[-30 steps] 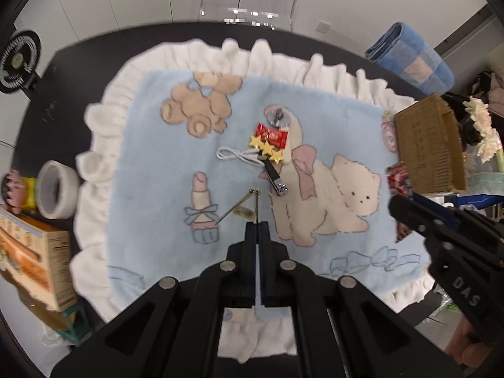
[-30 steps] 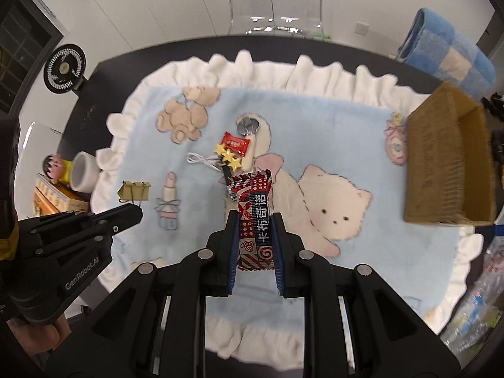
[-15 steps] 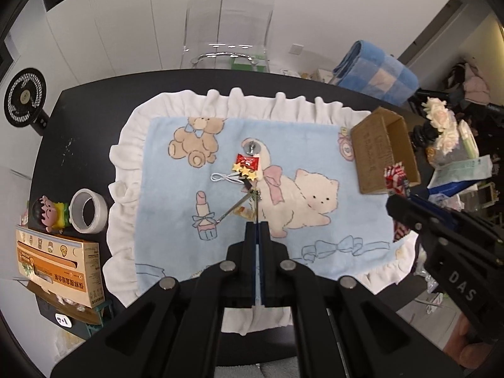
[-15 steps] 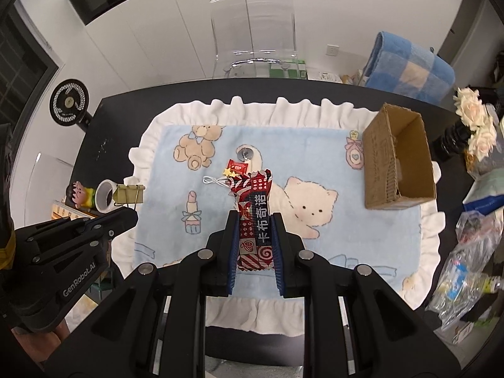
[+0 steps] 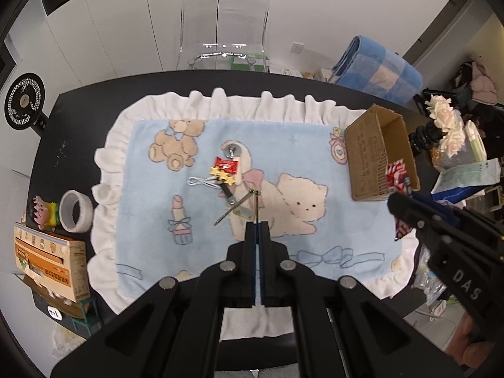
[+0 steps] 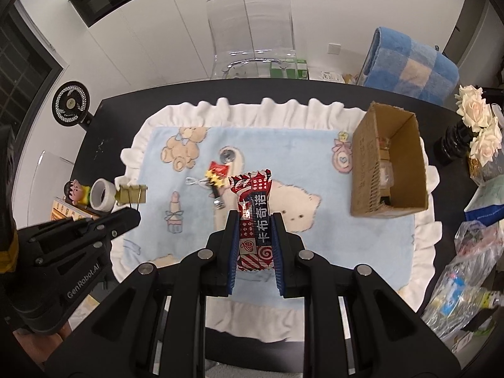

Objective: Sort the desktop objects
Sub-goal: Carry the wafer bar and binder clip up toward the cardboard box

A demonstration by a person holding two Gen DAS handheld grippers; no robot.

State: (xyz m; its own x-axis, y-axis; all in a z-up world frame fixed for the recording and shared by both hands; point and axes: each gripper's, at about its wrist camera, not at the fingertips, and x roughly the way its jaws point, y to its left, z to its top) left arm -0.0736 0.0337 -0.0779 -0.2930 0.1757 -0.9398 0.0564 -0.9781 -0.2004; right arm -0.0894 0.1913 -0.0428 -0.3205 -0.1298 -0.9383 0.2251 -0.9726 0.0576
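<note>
The left tongs (image 5: 257, 225) pinch a gold clip (image 6: 130, 193) tight. The right tongs (image 6: 255, 220) squeeze a red snack pack (image 6: 253, 220).

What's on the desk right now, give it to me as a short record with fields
left gripper: shut on a gold binder clip, pinching its wire handle
right gripper: shut on a red snack packet
cardboard box: open, on the mat's right edge
blue mat: bear and cat print, white frill
left on mat: small red candy, star charm, nail clipper
off mat, left: tape roll, cartoon figurine
</note>
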